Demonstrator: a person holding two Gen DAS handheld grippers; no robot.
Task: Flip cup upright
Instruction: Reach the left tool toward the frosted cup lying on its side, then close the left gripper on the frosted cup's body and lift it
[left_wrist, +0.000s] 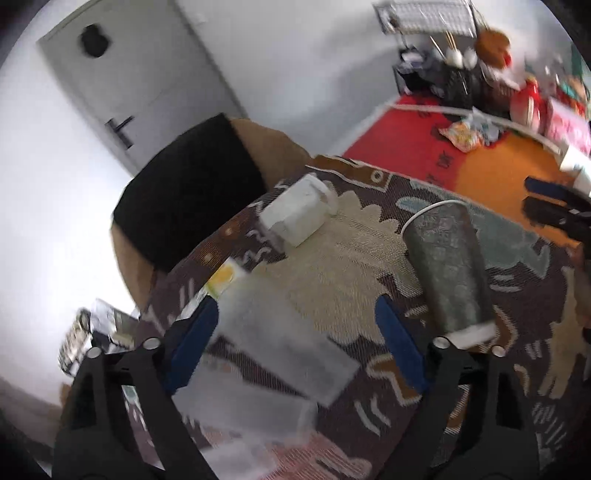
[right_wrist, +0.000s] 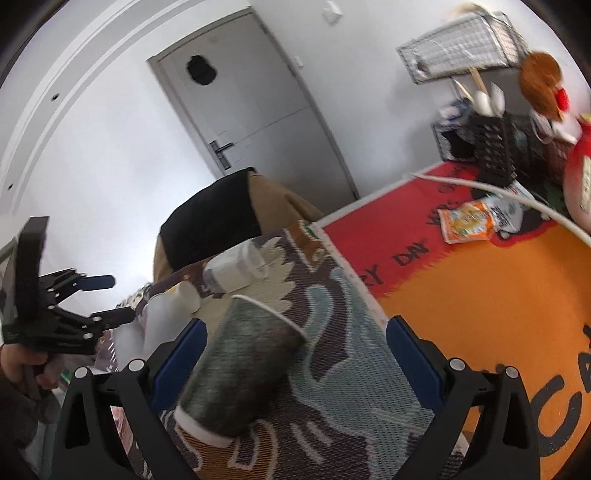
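your right gripper (right_wrist: 295, 347) gapes wide around the toppled grey-green paper cup (right_wrist: 240, 365); your left gripper (left_wrist: 299, 332) is also spread, empty.

Matt paper on woven cloth

The cup (right_wrist: 240, 365) looks like matt printed paper; the patterned mat (right_wrist: 343, 387) under it is coarse woven cloth; the gripper fingers (right_wrist: 173, 365) look like smooth blue plastic.

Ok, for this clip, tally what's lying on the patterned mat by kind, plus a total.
Paper cups, grey-green, on their side: 1
White mugs, on their side: 1
Frosted translucent containers, blurred: 2
Total: 4
Both sets of jaws are open and hold nothing; the cup is not yet upright.
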